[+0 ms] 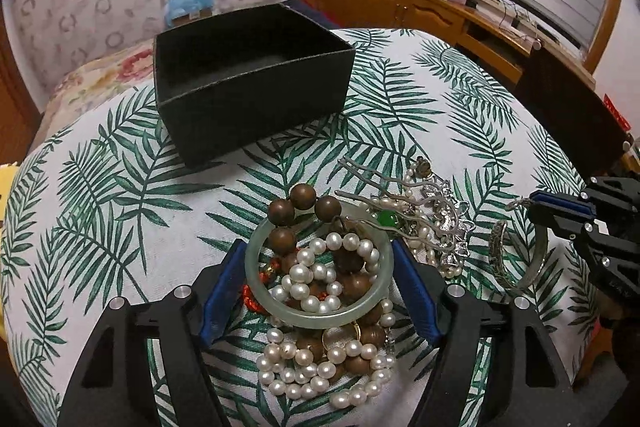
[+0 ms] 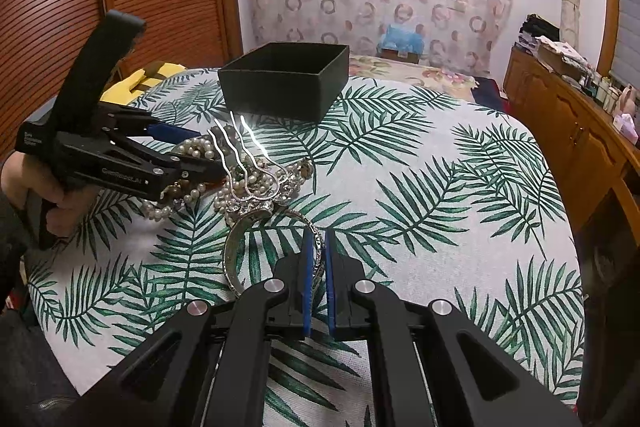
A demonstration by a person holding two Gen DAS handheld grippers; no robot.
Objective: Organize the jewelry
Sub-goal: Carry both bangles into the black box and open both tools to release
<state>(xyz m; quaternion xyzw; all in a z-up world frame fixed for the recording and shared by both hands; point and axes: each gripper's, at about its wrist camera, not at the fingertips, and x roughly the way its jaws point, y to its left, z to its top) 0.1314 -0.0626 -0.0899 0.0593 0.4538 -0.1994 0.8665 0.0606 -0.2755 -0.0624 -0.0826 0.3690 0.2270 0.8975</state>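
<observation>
Left gripper (image 1: 319,285): jaws spread wide on either side of a pale green jade bangle (image 1: 319,269), blue pads (image 1: 222,297) at 9 and 3 o'clock of its rim, very close; contact not clear enough to call. Bangle lying on top of a heap of jewelry on the leaf-print surface (image 1: 120,227). Inside and under the bangle: white pearl strands (image 1: 316,279) and brown wooden beads (image 1: 302,197), the beads trailing out toward 12 o'clock. At 2 o'clock of the bangle: a silver hair comb (image 1: 384,205) with 3 wavy prongs, beside a small green stone (image 1: 387,219).

Right gripper (image 2: 316,281): jaws drawn nearly together, clamped on the rim of a silver cuff bracelet (image 2: 256,255), the rest of the cuff curving off toward 9 o'clock and resting on the surface. Seen from the left wrist, same cuff at 3 o'clock of the heap.

Black open box (image 1: 248,79): at 12 o'clock beyond the heap, apart from both grippers.
</observation>
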